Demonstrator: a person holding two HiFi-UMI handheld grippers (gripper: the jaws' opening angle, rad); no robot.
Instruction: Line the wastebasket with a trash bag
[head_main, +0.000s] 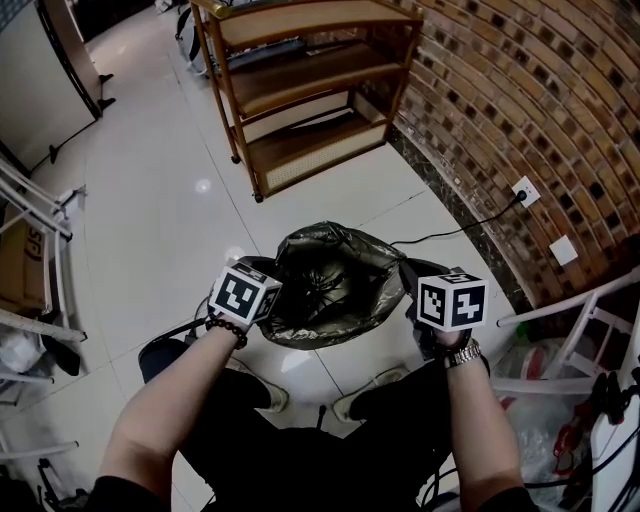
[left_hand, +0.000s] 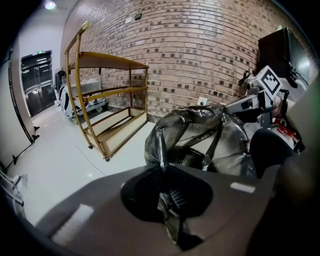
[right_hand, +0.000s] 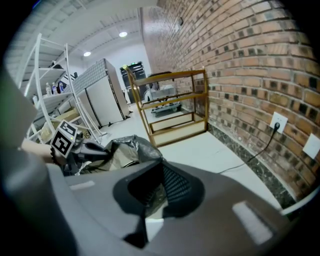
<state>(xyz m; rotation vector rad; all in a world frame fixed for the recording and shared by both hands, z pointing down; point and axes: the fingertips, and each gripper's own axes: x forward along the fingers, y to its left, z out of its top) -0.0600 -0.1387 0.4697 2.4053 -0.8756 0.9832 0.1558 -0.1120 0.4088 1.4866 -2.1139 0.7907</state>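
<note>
Dark crinkly plastic trash bag (head_main: 325, 285), mouth wide, L hand-held gripper (left_hand: 167, 199) & R hand-held gripper (right_hand: 150, 194) each pinching its rim.

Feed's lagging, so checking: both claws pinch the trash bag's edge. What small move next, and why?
Probably lower both claws together, spreading them slightly. The left claw and right claw are shut on opposite sides of the bag at its rim. Its mouth gapes open between them and the bin is hidden beneath, so the rim likely isn't seated yet.
</note>
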